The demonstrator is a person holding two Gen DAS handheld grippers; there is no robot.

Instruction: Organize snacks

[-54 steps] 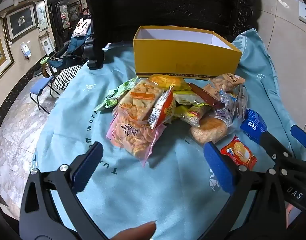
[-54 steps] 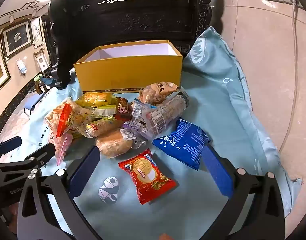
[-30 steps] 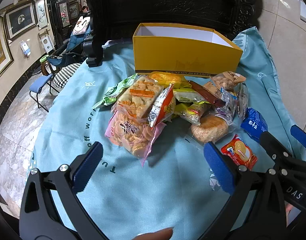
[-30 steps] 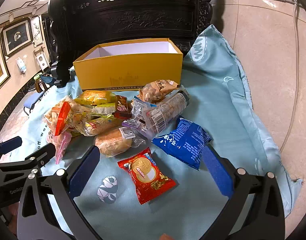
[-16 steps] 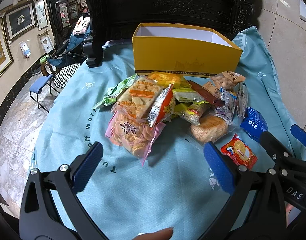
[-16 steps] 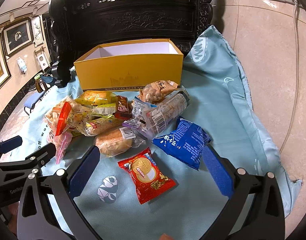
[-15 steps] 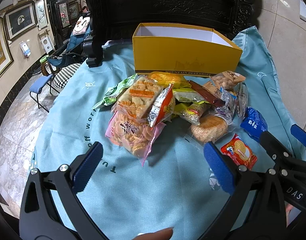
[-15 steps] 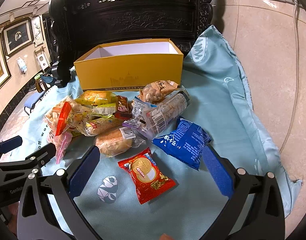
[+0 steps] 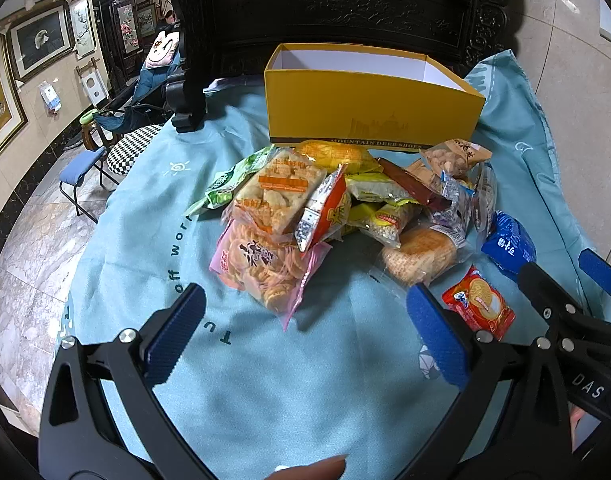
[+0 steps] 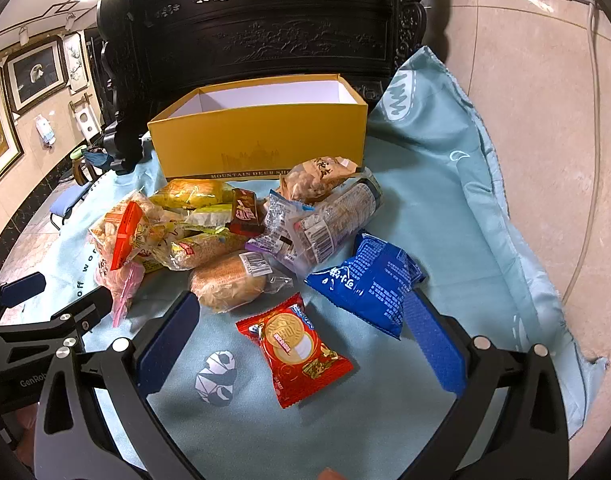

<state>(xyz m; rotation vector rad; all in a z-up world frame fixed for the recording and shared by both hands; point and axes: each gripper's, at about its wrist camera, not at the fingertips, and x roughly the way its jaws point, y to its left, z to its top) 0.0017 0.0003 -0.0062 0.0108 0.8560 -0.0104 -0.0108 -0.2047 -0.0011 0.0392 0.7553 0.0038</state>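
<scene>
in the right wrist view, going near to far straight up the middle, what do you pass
right gripper → red cookie packet → round bread in clear wrap → brown chocolate bar → yellow box → dark carved furniture

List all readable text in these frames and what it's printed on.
"MOUNTAIN DEER SHOES": front of the yellow box.
"DAS": right tongs, seen in the left view.
"GenRob", cut off: left tongs, seen in the right view.
"off wor", "Tu", partial: blue cloth.
Snack packets: print too small or blurred to read.
</scene>
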